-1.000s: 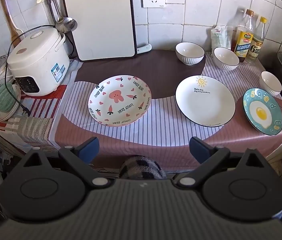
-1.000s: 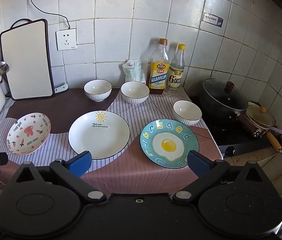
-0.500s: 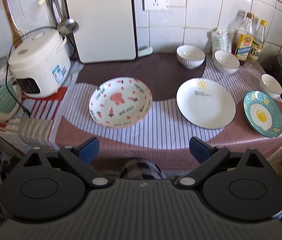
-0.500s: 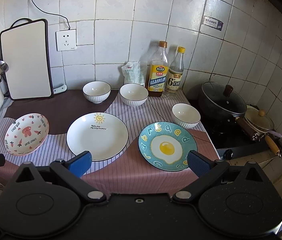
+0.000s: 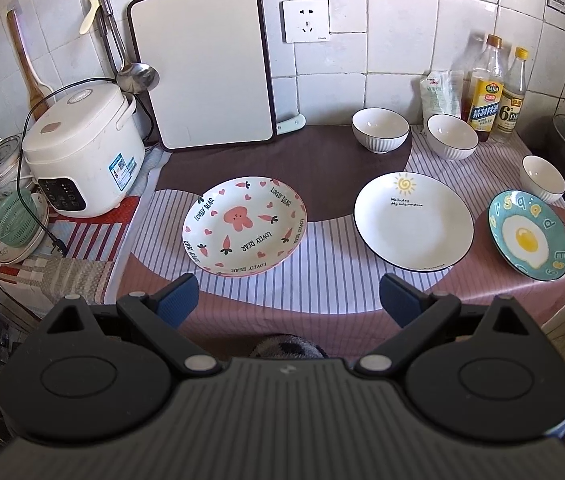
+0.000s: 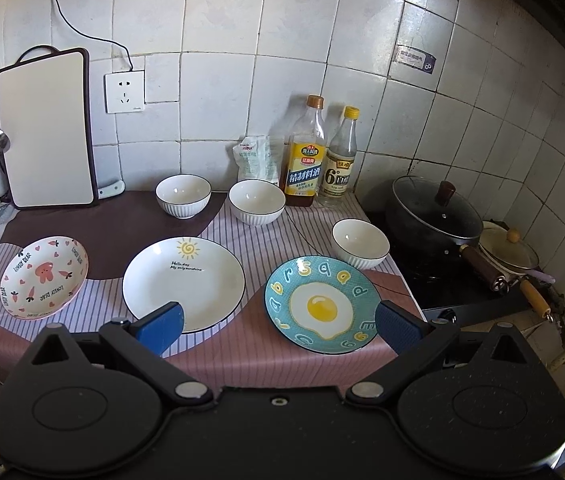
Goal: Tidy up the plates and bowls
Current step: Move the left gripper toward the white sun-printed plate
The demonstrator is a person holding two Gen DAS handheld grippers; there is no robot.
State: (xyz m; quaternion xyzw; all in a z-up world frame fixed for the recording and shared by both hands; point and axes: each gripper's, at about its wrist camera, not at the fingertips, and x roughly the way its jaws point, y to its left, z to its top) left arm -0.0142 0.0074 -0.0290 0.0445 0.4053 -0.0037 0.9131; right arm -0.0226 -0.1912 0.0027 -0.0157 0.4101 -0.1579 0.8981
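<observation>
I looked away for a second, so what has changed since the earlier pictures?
Only the views shifted a little: both grippers moved slightly. The left gripper and right gripper stay open and empty. The plates, such as the egg plate, and the bowls have not moved.

Rice cooker [image 5: 84, 156] at the table's left end, cord trailing. Cutting board [image 5: 202, 64] leans upright on the tiled wall, ladle [image 5: 136, 74] hanging beside it, wall socket [image 5: 305, 21] above. Two bottles [image 6: 306, 156] and a packet [image 6: 254, 158] against the wall. Lidded pan [image 6: 434, 212] on the stove at the right. Striped cloth [image 5: 322, 280] covers the table.
</observation>
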